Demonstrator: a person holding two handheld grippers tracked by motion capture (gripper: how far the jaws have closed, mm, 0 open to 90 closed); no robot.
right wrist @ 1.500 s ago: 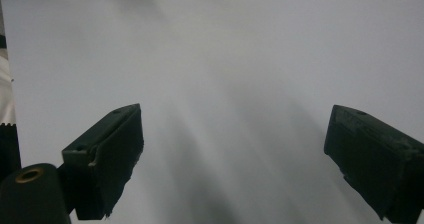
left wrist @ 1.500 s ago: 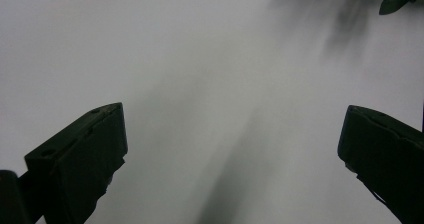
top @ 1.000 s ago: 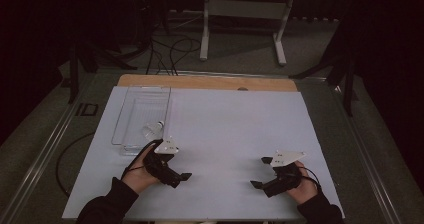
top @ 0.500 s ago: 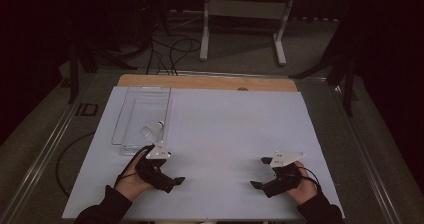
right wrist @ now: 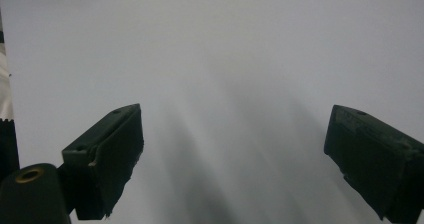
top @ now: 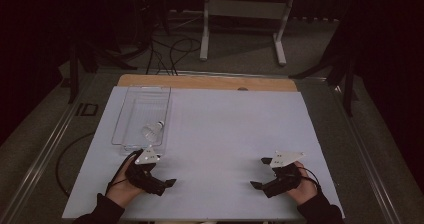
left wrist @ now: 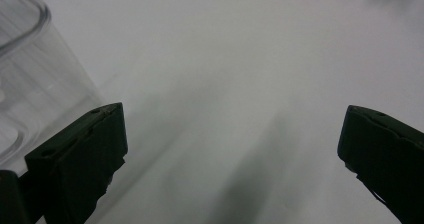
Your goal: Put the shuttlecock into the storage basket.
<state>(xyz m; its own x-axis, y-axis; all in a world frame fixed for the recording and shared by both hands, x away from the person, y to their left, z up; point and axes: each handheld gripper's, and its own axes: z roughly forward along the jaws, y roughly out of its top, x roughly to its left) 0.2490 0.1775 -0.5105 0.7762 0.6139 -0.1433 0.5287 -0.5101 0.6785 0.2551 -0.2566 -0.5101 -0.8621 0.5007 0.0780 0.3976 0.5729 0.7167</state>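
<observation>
High view: the left gripper has drawn back toward the near edge of the table and turned rightward since a second ago, now sitting just near of the clear tray. A bulb lies in the tray's near end, unmoved. The right gripper rests where it was, near right. Both grippers' jaws gape wide with nothing between them; the left gripper view catches the tray's corner at its left.

Clear glossy plastic tray; matt white table sheet; wooden board edge; matt black fingers.
</observation>
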